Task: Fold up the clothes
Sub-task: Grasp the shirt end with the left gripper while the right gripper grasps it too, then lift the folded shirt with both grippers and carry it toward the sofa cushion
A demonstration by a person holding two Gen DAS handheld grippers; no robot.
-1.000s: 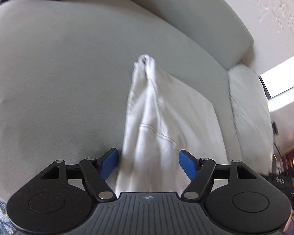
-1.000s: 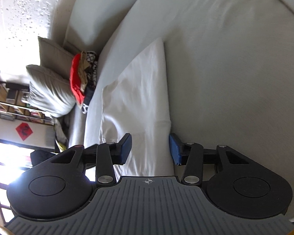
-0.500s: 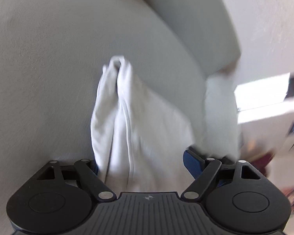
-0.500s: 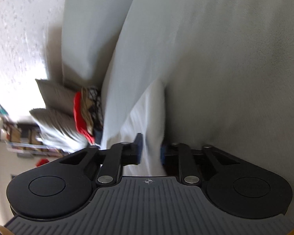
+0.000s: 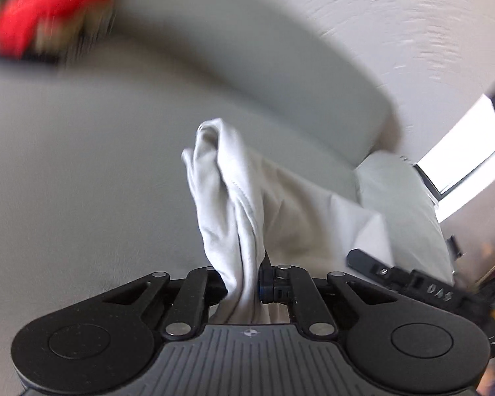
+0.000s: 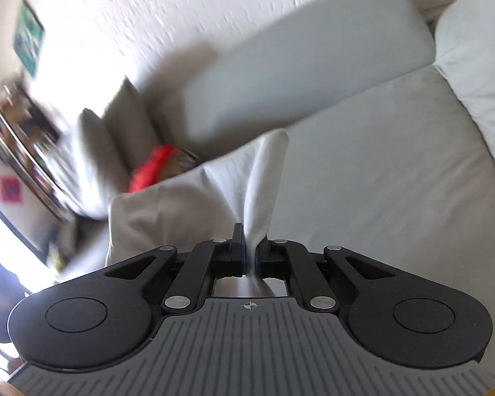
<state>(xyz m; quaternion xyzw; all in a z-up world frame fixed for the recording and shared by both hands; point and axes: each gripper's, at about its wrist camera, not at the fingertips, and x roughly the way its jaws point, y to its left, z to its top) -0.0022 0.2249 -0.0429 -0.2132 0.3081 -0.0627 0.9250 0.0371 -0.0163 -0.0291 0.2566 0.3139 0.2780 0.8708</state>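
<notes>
A: Left black two-finger hand-held gripper (image 5: 242, 283), state? Quick.

B: Jaws closing, white soft cotton garment (image 5: 247, 204) bunched between the blue pads, cloth runs through the gap and out the back. Pinching it.

A: Right black two-finger hand-held gripper (image 6: 250, 254)?

B: Same, closing, with a thin twisted corner of the white garment (image 6: 264, 178) clamped between its pads. Less cloth in that pinch than in the left one.

A: Where's the garment?

B: On the pale grey fabric sofa seat (image 5: 82, 171), its near edge lifted at both pinches, the rest draped down to the cushion. From each gripper it runs straight ahead and away, toward the grey backrest bolster (image 6: 297, 56).

A: Long axis?

B: Looks like it runs away from the grippers, near edge held, far end resting on the seat. In the left view the far end is a rumpled peak; in the right view it tapers to a point.

A: Which hand's nearer?

B: Neither, both are on it. They sit side by side along the near edge; the right gripper's black body shows at the right of the left view, just beside the cloth.

A: So what does the next move turn on?

B: My guess: near edge carried forward over the far end, both hands level, so the fold lands square.

A: Other stuff?

B: Blurred red cloth pile (image 6: 151, 168) at the sofa's far end, well apart.
</notes>
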